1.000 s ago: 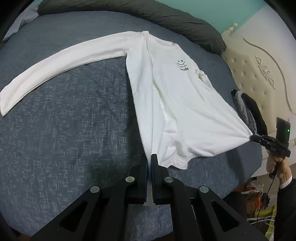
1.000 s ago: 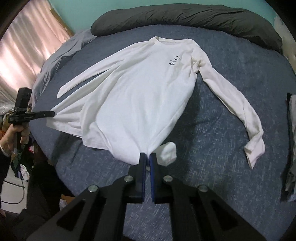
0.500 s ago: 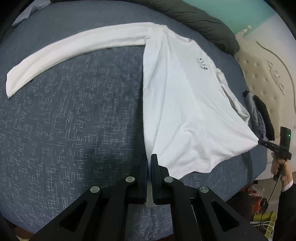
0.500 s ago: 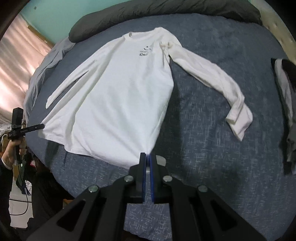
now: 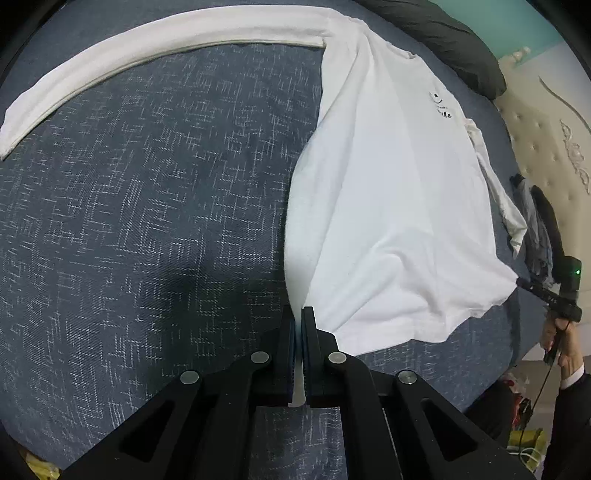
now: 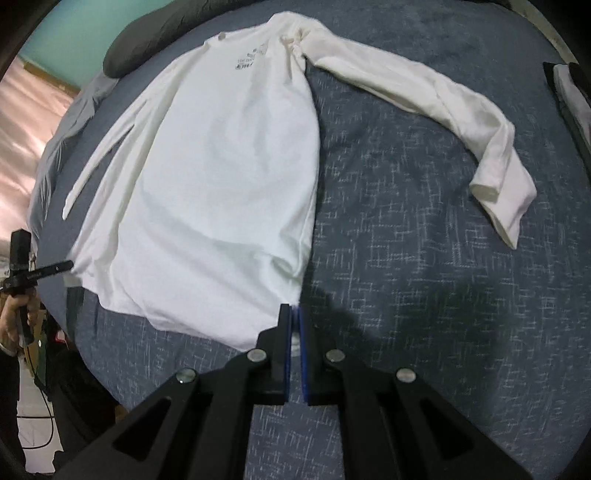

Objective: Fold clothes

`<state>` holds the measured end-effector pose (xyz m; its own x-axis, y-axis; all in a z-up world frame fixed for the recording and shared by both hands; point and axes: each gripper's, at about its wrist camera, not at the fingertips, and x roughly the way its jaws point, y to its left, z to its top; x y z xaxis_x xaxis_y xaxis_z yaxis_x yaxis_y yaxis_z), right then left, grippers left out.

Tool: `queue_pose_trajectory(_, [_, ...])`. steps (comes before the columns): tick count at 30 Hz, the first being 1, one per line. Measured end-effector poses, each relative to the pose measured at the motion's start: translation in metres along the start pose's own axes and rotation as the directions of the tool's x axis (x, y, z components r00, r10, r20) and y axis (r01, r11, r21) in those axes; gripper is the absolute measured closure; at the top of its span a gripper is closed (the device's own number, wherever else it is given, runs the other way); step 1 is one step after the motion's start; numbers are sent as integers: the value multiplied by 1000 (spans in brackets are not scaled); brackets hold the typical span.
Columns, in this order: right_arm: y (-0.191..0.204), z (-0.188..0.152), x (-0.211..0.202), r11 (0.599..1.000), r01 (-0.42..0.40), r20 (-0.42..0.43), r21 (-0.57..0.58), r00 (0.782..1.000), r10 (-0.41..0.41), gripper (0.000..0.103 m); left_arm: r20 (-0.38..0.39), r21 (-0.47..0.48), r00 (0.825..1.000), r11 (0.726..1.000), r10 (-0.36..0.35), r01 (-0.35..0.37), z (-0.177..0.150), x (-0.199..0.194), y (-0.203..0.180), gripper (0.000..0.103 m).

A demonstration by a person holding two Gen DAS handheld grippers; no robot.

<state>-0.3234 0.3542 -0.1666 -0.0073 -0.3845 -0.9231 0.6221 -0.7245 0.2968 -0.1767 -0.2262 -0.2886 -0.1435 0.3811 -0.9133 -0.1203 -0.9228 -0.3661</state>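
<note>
One white long-sleeved shirt (image 5: 388,206) lies spread on the bed (image 5: 147,206), its hem toward the near edge and its collar toward the dark pillow (image 5: 443,33) at the far edge. The left claw (image 5: 298,314) is clamped on one hem corner, white cloth showing between its pads; the right claw (image 6: 291,312) is clamped on the other hem corner.

The left wrist view shows one sleeve (image 5: 129,62) stretched out long and flat toward the bed's left side, plus a cream tufted headboard (image 5: 546,136) and a small heap of dark clothes (image 5: 539,229) at the bed's right edge. The right wrist view shows the other sleeve (image 6: 443,107) instead, bent at the elbow with its cuff doubled back, and a pink curtain (image 6: 22,122) beyond the left edge.

Each view catches the opposite claw at the frame's side, held by a hand (image 6: 14,317) with a dark sleeve. Two claws, two sleeves, one shirt, one pillow.
</note>
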Motion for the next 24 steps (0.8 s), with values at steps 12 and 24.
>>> queue_pose_trajectory(12, [-5, -16, 0, 996, -43, -5, -82, 999, 43, 75, 9, 10, 998, 998, -59, 59, -4, -2, -1, 98])
queue_pose_trajectory(24, [11, -27, 17, 977, -12, -18, -212, 1000, 9, 62, -29, 64, 998, 996, -55, 57, -13, 5, -5, 79])
